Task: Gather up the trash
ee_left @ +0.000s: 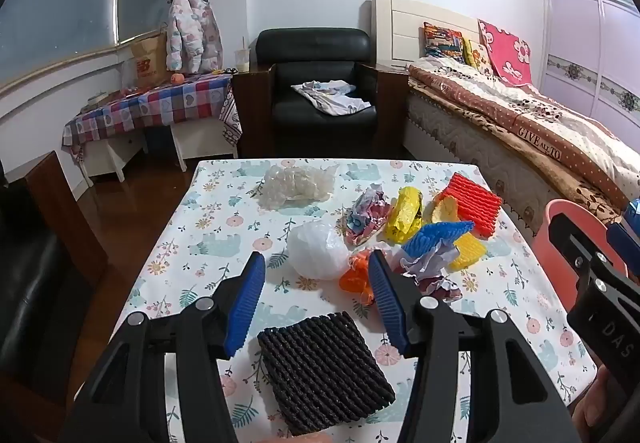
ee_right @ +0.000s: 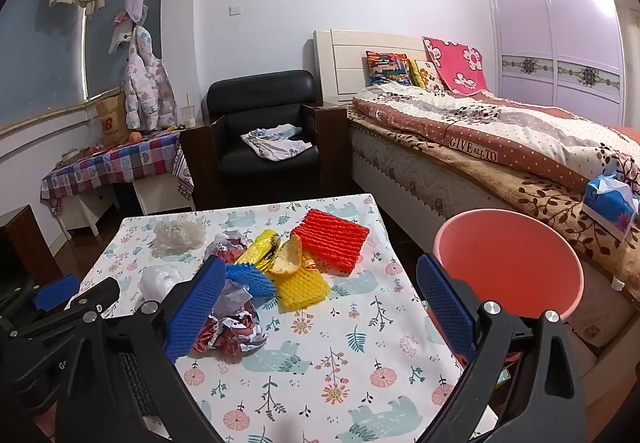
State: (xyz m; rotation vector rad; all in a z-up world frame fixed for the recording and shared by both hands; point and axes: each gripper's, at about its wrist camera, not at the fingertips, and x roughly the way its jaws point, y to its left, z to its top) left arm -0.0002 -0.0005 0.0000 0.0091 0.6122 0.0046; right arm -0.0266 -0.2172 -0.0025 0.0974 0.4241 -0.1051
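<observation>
Trash lies on the floral tablecloth table (ee_left: 200,243). A black foam net (ee_left: 324,371) lies at the near edge, below and between the fingers of my open, empty left gripper (ee_left: 316,271). Beyond it are a white plastic bag (ee_left: 316,251), an orange wrapper (ee_left: 354,277), crumpled paper (ee_left: 434,271), blue foam net (ee_left: 436,233), yellow foam net (ee_left: 468,255), red foam net (ee_left: 474,207), yellow wrapper (ee_left: 406,215) and bubble wrap (ee_left: 296,185). My right gripper (ee_right: 320,279) is open and empty above the table's right part, crumpled paper (ee_right: 232,327) by its left finger. A pink bin (ee_right: 508,267) stands right of the table.
A bed (ee_right: 500,147) runs along the right, with a tissue pack (ee_right: 610,203) on it. A black armchair (ee_left: 320,83) stands behind the table, and a checked-cloth side table (ee_left: 152,107) at the back left. Dark furniture (ee_left: 32,323) is at the left.
</observation>
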